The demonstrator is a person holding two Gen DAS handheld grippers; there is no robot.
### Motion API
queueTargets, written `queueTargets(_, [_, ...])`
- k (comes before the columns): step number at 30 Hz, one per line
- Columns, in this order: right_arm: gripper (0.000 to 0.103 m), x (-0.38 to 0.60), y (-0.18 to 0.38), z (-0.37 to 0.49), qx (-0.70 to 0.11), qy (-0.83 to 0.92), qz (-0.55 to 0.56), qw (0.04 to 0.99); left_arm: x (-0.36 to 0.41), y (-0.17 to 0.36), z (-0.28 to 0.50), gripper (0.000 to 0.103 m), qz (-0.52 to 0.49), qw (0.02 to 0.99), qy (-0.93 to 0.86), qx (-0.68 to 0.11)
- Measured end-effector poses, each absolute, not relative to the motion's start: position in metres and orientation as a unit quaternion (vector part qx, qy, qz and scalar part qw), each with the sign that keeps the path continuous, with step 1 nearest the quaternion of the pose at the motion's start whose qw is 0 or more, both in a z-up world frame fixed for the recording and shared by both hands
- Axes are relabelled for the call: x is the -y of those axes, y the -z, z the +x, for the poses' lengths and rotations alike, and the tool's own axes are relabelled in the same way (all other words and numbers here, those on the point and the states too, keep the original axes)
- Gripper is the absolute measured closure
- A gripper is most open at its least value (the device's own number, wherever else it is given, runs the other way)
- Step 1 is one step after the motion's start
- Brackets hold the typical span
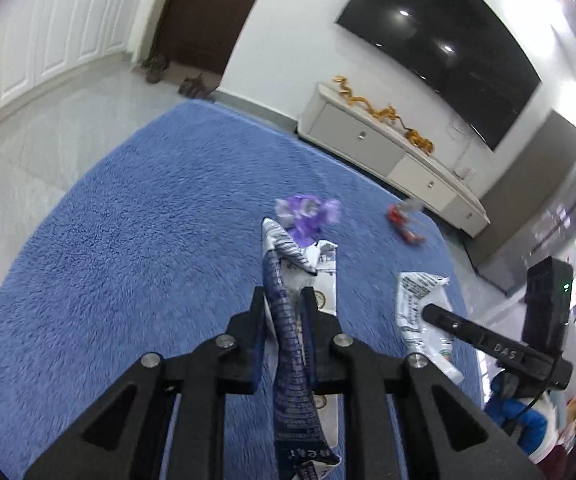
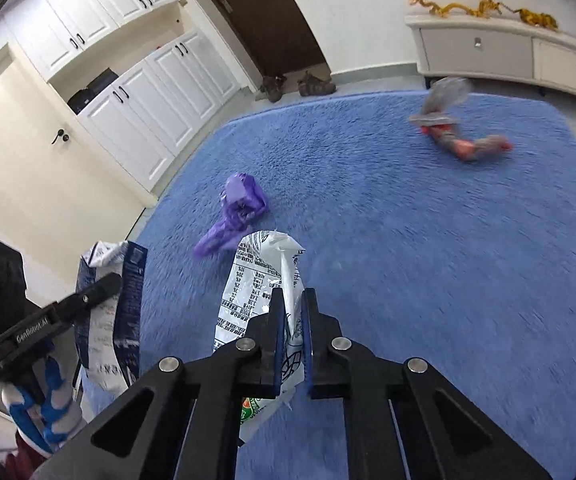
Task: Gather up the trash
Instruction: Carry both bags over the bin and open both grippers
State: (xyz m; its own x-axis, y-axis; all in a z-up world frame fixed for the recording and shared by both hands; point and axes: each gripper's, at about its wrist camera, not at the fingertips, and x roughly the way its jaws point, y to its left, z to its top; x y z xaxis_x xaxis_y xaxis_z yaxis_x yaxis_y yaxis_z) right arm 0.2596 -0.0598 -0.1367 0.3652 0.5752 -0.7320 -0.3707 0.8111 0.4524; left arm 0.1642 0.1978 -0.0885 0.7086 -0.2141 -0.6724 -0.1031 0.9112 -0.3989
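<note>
Living room w/ a shaggy blue rug (image 1: 136, 216), seen from two handheld grippers.

Left to right: the left gripper (image 1: 284, 292) has its fingers closed on a crumpled navy-and-white snack wrapper (image 1: 288, 340), lifted clear of the rug; the wrapper hangs down between the fingers. Next, the right gripper (image 2: 292, 294) has its fingers pinched on a white printed wrapper (image 2: 256, 276) w/ a bit of green and orange at the bottom, also held up off the rug.

Beyond them, on the rug: a purple wrapper (image 2: 234, 214) near the middle, then a red-and-silver wrapper (image 2: 453, 128) well apart to the right, near a low white TV cabinet (image 2: 487, 50).

Step in hand, by my read: both grippers are loaded, mid-carry; two pieces of trash remain on the rug. No bin or bag is visible in either view, so the next move likely calls for finding a drop point, releasing both wrappers, then coming back for the purple one, the nearer of the two.
</note>
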Motion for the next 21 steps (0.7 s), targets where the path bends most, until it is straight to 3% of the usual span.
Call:
queueTargets(12, [0.097,0.206,0.105,0.163,-0.435,-0.193,0.142,0.868,-0.102,0.071,0.140,0.088,-0.131,0.905,0.115,-0.388])
queueTargets(21, [0.097,0.352,0.116,0.109,-0.415,-0.042,0.177,0.891,0.038,0.057,0.166,0.088,-0.040,0.885,0.218,-0.409])
